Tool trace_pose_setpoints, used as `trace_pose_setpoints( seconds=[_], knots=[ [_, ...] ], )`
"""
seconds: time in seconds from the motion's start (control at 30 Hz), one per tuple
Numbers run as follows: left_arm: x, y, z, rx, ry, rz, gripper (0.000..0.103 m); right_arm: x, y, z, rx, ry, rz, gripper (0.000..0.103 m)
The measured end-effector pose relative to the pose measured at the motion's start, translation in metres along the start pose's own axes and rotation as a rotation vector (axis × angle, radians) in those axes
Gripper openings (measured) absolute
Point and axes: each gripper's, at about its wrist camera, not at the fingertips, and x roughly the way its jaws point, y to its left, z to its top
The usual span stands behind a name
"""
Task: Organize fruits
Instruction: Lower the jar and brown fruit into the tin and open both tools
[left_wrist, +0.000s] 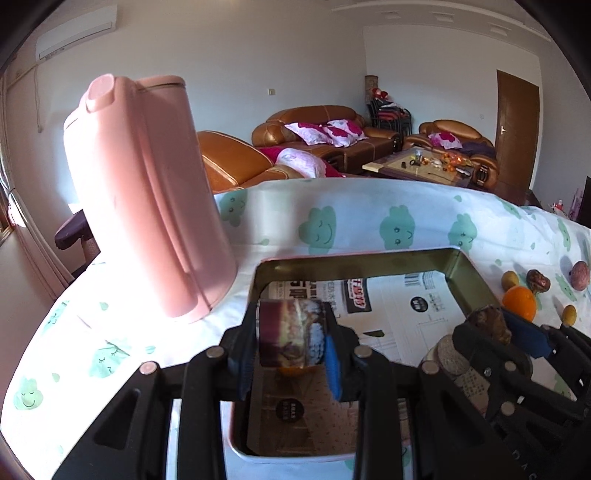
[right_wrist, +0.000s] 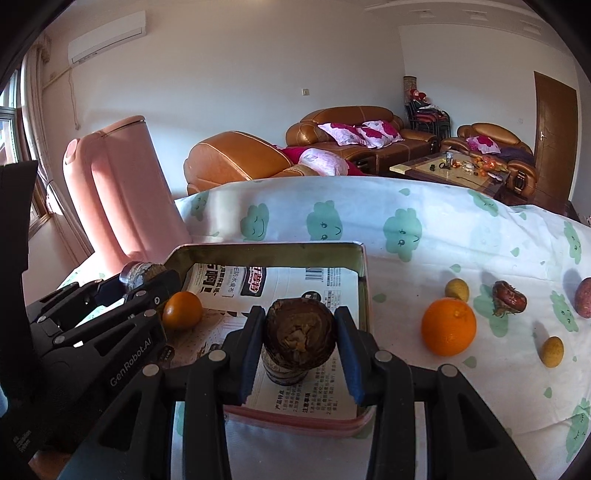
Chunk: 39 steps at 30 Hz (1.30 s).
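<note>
A rectangular tin tray (right_wrist: 364, 273) lined with printed paper sits on the cloud-print cloth; it also shows in the left wrist view (left_wrist: 469, 273). My left gripper (left_wrist: 291, 343) is shut on a short cylindrical brown item (left_wrist: 290, 332) above the tray's left side; it also shows in the right wrist view (right_wrist: 142, 275). My right gripper (right_wrist: 300, 332) is shut on a brown round-topped item (right_wrist: 300, 332) over the tray's front. A small orange (right_wrist: 182, 310) lies in the tray. Right of the tray lie a large orange (right_wrist: 448, 326), two small yellow fruits (right_wrist: 457, 290), a dark red fruit (right_wrist: 509, 297) and a purple fruit (right_wrist: 583, 297).
A tall pink jug (left_wrist: 147, 199) stands on the cloth left of the tray. The table's far edge drops off toward brown sofas (right_wrist: 343, 144) and a coffee table (right_wrist: 454, 170).
</note>
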Motion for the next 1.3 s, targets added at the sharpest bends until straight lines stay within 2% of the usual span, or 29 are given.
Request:
trace_pose_setpoints(
  seconds=[0.23,0.53,0.63,0.67,0.73,0.8,0.87,0.93,1.0,1.07,1.17,1.3],
  knots=[
    [0.004,-0.004,-0.001,0.022,0.011,0.019,0.033,0.013,0.002,-0.005,0.001,0.040,0.039,0.041],
    [0.009,-0.006,-0.002,0.028,0.016,0.035,0.033,0.008,-0.004,-0.007,0.043,0.021,0.091,0.042],
    [0.006,-0.006,-0.002,0.030,-0.008,0.050,0.037,0.000,-0.008,-0.005,0.065,-0.014,0.098,0.050],
    [0.005,-0.006,-0.001,0.034,-0.017,0.054,0.037,-0.003,-0.009,-0.005,0.072,-0.031,0.094,0.057],
    [0.001,-0.006,-0.001,0.036,-0.035,0.061,0.043,-0.009,-0.012,-0.004,0.082,-0.060,0.075,0.061],
    [-0.001,-0.006,0.000,0.031,-0.049,0.062,0.063,-0.015,-0.018,-0.004,0.097,-0.081,0.046,0.061],
    [-0.006,-0.006,0.000,0.023,-0.078,0.073,0.073,-0.018,-0.025,-0.004,0.109,-0.092,0.008,0.061],
    [-0.011,-0.007,0.000,0.026,-0.111,0.075,0.077,-0.019,-0.031,-0.004,0.115,-0.093,-0.027,0.061],
    [-0.015,-0.009,0.000,0.027,-0.128,0.067,0.087,-0.021,-0.038,-0.004,0.125,-0.093,-0.052,0.061],
    [-0.018,-0.011,-0.001,0.026,-0.140,0.060,0.090,-0.023,-0.046,-0.004,0.141,-0.095,-0.067,0.061],
    [-0.019,-0.015,-0.002,0.038,-0.143,0.050,0.091,-0.026,-0.057,-0.006,0.158,-0.100,-0.096,0.061],
    [-0.019,-0.019,-0.004,0.036,-0.121,0.023,0.093,-0.031,-0.070,-0.010,0.162,-0.092,-0.151,0.061]
  ],
)
